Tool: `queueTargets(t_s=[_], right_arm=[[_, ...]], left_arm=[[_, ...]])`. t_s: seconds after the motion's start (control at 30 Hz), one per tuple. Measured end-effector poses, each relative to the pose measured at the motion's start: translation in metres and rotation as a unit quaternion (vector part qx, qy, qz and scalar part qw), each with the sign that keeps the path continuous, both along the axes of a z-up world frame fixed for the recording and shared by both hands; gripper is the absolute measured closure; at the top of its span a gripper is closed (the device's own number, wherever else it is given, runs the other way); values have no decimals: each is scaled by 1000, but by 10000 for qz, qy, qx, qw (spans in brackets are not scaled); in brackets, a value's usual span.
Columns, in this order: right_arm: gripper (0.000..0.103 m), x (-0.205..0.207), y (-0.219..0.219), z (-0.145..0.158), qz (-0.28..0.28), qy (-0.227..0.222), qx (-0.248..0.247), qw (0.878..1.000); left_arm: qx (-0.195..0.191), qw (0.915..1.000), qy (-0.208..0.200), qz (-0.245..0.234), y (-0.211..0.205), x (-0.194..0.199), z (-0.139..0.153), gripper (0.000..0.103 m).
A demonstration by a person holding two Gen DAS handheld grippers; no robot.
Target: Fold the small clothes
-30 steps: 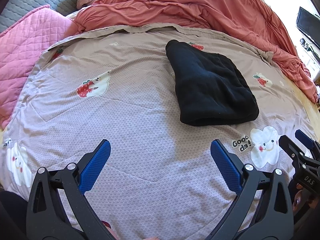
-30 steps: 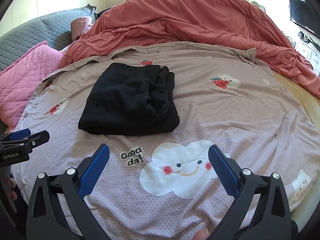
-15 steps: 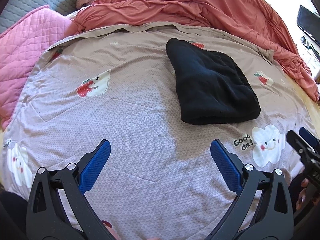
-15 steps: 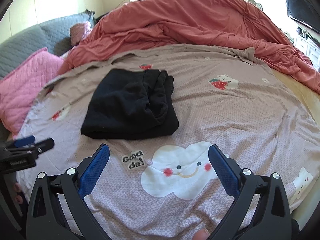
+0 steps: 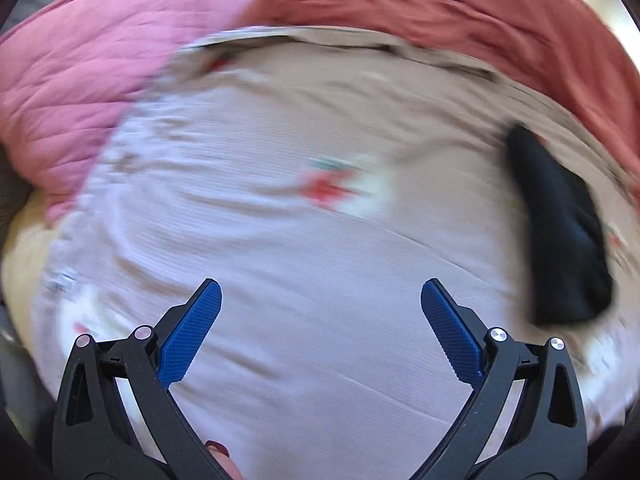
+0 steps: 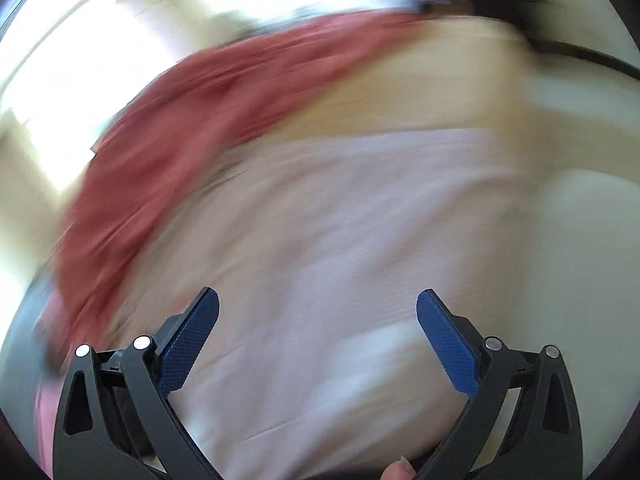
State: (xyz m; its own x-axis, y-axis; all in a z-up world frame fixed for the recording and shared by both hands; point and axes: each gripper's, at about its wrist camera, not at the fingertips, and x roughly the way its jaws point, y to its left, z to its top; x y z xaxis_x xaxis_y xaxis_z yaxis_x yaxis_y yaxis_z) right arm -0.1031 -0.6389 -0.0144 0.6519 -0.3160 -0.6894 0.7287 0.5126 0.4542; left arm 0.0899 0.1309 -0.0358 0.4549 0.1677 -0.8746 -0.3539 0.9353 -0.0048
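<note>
A folded black garment (image 5: 560,232) lies on the lilac printed bedspread (image 5: 304,272), at the far right of the blurred left wrist view. My left gripper (image 5: 320,300) is open and empty, over bare bedspread well to the left of the garment. My right gripper (image 6: 318,308) is open and empty over the bedspread (image 6: 340,240). The garment does not show in the right wrist view, which is heavily blurred.
A pink quilted blanket (image 5: 88,60) lies at the left and a rust-red duvet (image 5: 460,12) is bunched along the back. The duvet (image 6: 208,120) also crosses the right wrist view; pale floor or wall (image 6: 580,260) shows at right.
Both grippers have swung sharply: the left view turned left, so the garment slid to the right edge. The right view turned right, losing the garment. Both stay open.
</note>
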Motion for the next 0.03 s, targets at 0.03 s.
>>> queueTargets(t_s=[0.03], right_arm=[[4,-18,-23,-9,-490,328,-214,9980]], left_arm=[[104,9998,44,169,19,2,-2,9]])
